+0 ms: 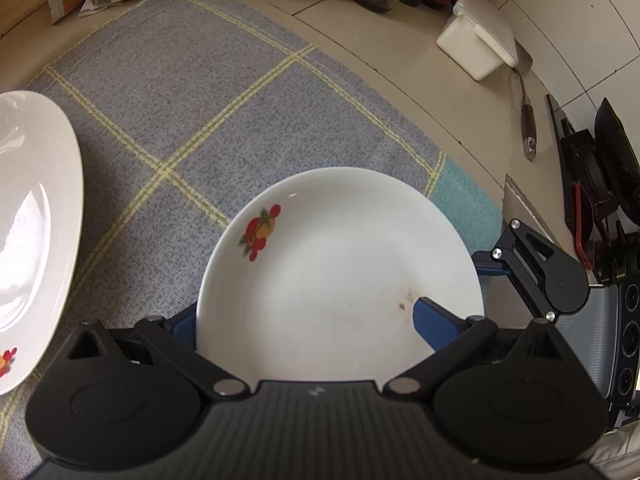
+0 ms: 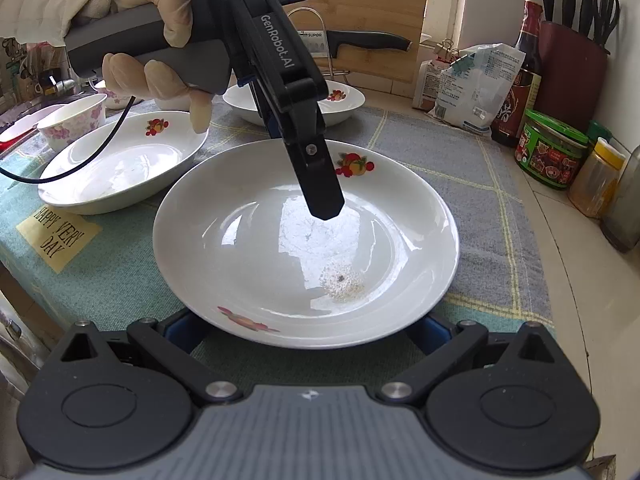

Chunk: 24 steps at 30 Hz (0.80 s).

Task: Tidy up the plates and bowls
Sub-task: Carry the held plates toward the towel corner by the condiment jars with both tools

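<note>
Left gripper (image 1: 312, 320): one blue finger (image 1: 436, 320) lies inside the plate (image 1: 340, 272) near its rim, the other is tucked under the rim on the outside. Fingers pinching the plate's near edge. In the right wrist view the same gripper comes down onto the far rim of that plate.

Right gripper (image 2: 304, 332): fingers spread wide, one to each side of the plate's near rim, low by the cloth (image 2: 100, 276). Not closed on anything.

The plate sits on the cloth on the desk, between both sets of fingers. A second plate (image 2: 120, 168) lies beyond the left finger, a third plate (image 2: 344, 104) further back, and a flowered bowl (image 2: 76, 120) at the far left.

Judgement: step in hand is lifting this plate to stack on another.
- Keep the pinch deep on the rim; glazed surface likely slips.
- Lift level, rim clear of the cloth.
- Lower centred over the second plate, release only once seated.
- Small dark speck (image 2: 341, 279) in the well; avoid tipping.
</note>
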Available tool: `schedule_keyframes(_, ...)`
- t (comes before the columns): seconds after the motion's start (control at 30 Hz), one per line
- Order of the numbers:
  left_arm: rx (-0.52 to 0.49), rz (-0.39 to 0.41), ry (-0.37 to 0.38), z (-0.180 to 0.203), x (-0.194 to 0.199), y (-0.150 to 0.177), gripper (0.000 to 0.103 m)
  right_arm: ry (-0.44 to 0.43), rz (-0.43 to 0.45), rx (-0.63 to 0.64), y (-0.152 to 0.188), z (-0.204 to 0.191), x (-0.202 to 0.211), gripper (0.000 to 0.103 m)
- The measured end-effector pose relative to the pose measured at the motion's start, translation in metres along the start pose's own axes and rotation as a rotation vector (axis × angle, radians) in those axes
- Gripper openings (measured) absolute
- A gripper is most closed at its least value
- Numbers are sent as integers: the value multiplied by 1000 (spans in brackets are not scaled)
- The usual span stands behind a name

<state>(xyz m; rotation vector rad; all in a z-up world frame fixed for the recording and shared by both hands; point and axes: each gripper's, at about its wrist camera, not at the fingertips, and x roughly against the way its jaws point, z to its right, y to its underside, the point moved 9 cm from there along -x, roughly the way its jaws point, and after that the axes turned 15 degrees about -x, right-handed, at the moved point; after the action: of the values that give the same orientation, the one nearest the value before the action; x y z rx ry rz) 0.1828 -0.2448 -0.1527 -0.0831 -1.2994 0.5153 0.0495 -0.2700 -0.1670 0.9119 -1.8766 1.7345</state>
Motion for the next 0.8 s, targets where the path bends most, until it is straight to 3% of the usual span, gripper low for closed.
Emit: schedule_keyframes(0.8, 1, -14, 19, 1, 5, 0, 101, -19, -62, -17, -5, 1, -4, 103)
